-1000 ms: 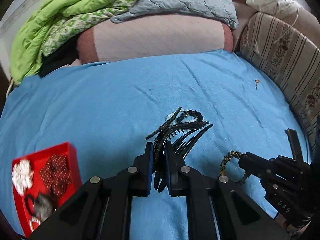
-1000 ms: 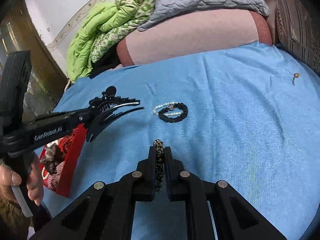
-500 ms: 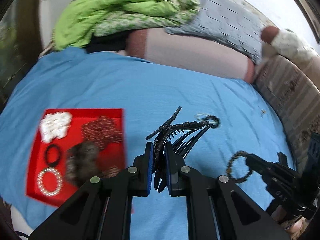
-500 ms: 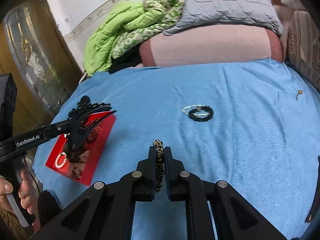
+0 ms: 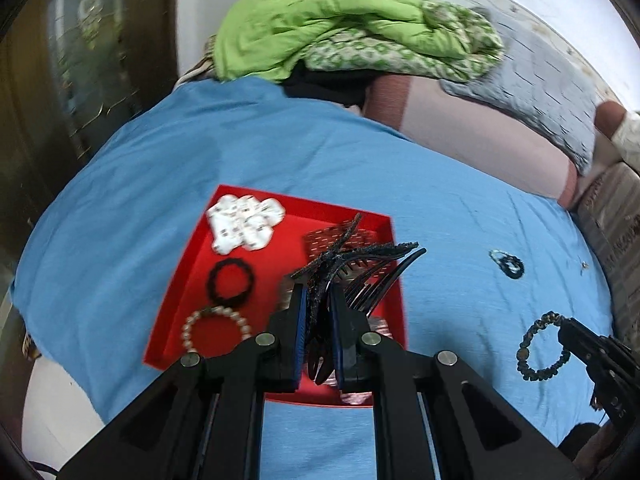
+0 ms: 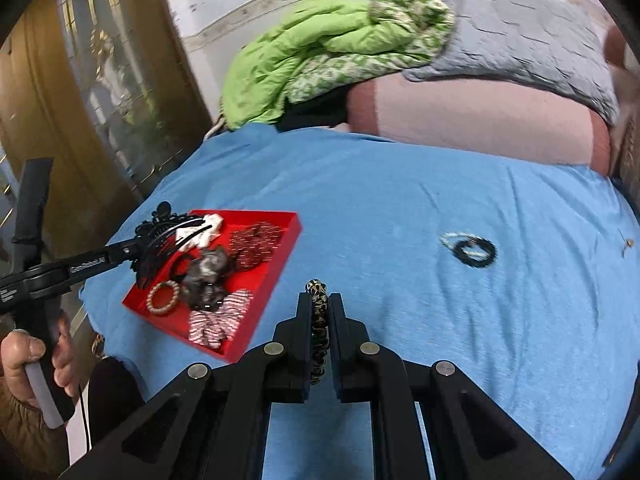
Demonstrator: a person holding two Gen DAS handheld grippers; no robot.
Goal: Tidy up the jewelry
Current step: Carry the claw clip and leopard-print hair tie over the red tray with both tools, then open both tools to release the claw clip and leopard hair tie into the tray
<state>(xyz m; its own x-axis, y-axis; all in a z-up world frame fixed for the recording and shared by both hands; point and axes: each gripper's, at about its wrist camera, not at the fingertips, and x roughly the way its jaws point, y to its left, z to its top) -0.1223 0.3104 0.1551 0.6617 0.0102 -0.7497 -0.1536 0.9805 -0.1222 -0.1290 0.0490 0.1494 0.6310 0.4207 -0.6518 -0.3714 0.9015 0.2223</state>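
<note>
Currently mid-transfer: both grippers loaded, drop-off into the red tray point(image 5: 182, 300) not yet done.

Tray sits at the left edge of the bed point(image 5: 140, 208), already holding a white scrunchie point(image 5: 244, 220), black hair tie point(image 5: 230, 282), pearl bracelet point(image 5: 214, 330), dark red scrunchie point(image 6: 256, 244), grey scrunchie point(image 6: 208, 272) and striped bow point(image 6: 218, 320).

Left gripper point(image 5: 318, 312) is pinching a black hair comb point(image 5: 360, 270); comb hangs over the tray's right half, teeth pointing away, above the contents, not touching as far as I can tell. Judgement: next is lower a bit toward a free patch and let go. Little free floor on that side, so it'll likely rest on other pieces.

Right gripper point(image 6: 318, 312) is clamped on a leopard-print bracelet point(image 6: 318, 320), held over bare sheet just right of the tray. Needs to swing left once the left one is out of the way, otherwise the two tools crowd each other.

Still lying on the bed further right: black bracelet point(image 6: 476, 252) overlapping a pale bead one point(image 6: 452, 238), plus a small earring point(image 6: 628, 244) near the far edge. Those come later.
</note>
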